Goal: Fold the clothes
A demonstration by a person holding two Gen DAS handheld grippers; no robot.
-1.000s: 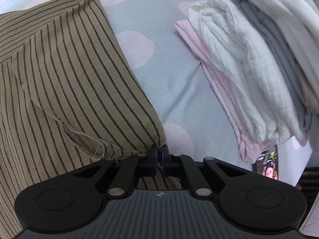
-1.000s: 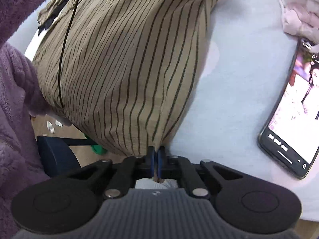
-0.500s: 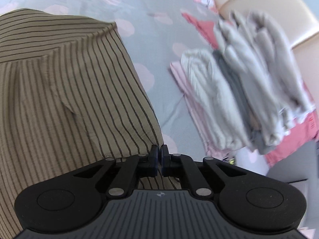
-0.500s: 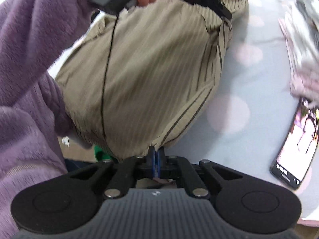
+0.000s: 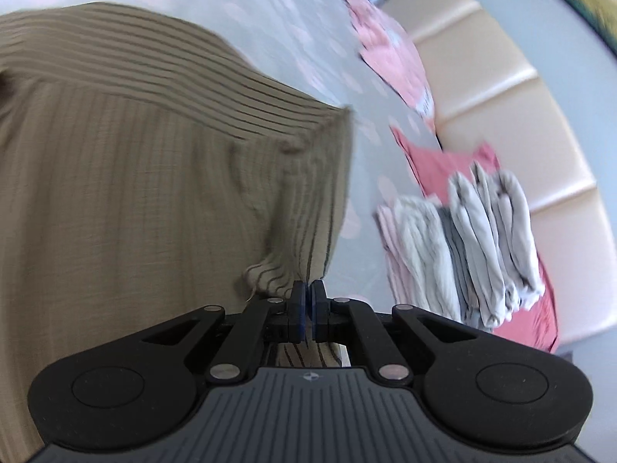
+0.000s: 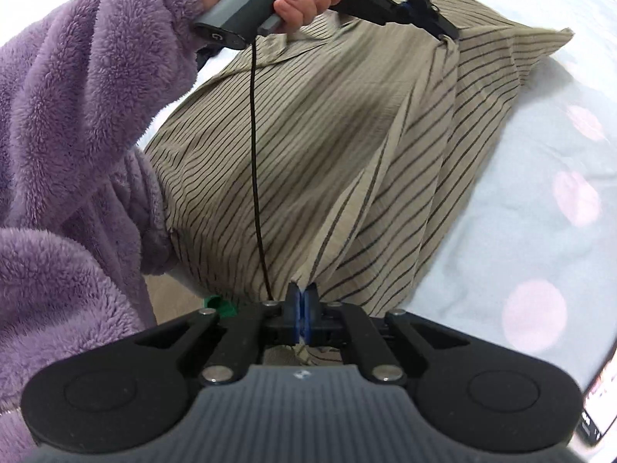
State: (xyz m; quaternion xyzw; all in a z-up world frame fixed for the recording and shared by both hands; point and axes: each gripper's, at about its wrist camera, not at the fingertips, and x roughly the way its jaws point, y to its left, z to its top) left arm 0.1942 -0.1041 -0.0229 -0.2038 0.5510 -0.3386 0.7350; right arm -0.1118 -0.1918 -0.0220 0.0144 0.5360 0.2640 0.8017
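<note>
A tan shirt with thin dark stripes (image 5: pixel 135 193) hangs lifted above the bed; it also shows in the right wrist view (image 6: pixel 327 146). My left gripper (image 5: pixel 307 295) is shut on one edge of the shirt. It shows from outside in the right wrist view (image 6: pixel 449 34), pinching the cloth high at the top. My right gripper (image 6: pixel 303 301) is shut on another edge lower down. The cloth is stretched between the two grippers, its far end draping onto the bed.
A light blue sheet with pink dots (image 6: pixel 540 200) covers the bed. A stack of folded white, grey and pink clothes (image 5: pixel 470 247) lies to the right, pink garments (image 5: pixel 389 58) beyond, a cream headboard (image 5: pixel 501 96) behind. A phone (image 6: pixel 597 405) lies at the right edge.
Both grippers have risen and lifted the shirt off the bed. The left gripper has swung upward, so the clothes stack looks farther away. The phone has slid to the frame's edge.
</note>
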